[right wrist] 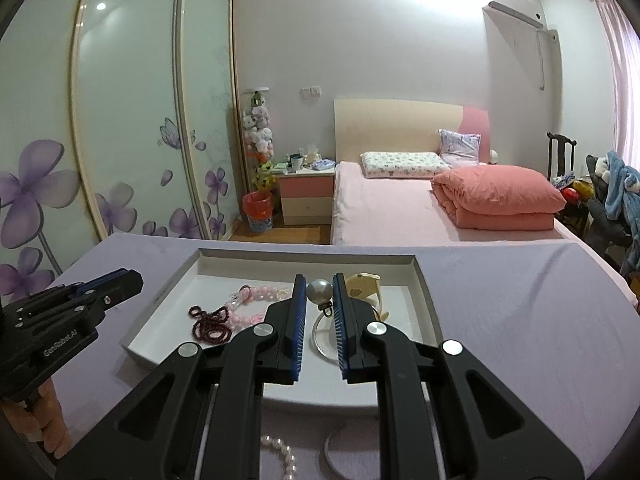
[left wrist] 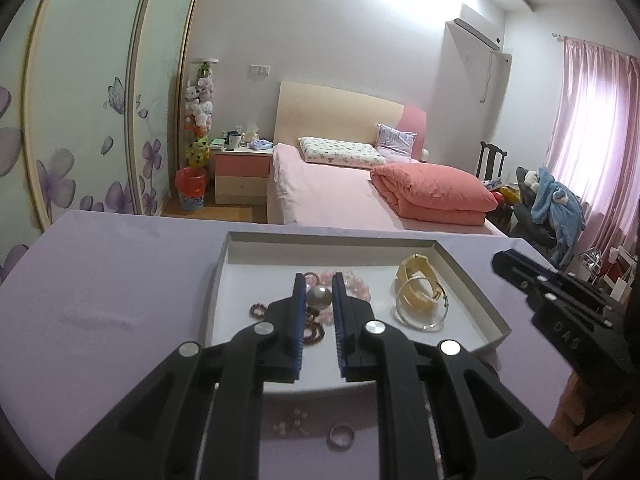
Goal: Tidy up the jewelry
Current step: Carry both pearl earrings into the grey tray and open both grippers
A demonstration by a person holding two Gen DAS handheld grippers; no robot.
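**Both pearl earrings held over the tray: set them down gently**

The left gripper (left wrist: 318, 294) and right gripper (right wrist: 319, 292) each pinch a round grey pearl earring (left wrist: 319, 297) above the shallow white cardboard tray (left wrist: 472, 280). Lower each onto bare floor, clear of the pink bead bracelet (right wrist: 256, 294), before releasing.

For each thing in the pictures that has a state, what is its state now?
left gripper: shut on pearl piece
right gripper: shut on pearl piece
white tray: open, holding jewelry
wardrobe doors: closed
pink curtain: drawn
quilt: folded
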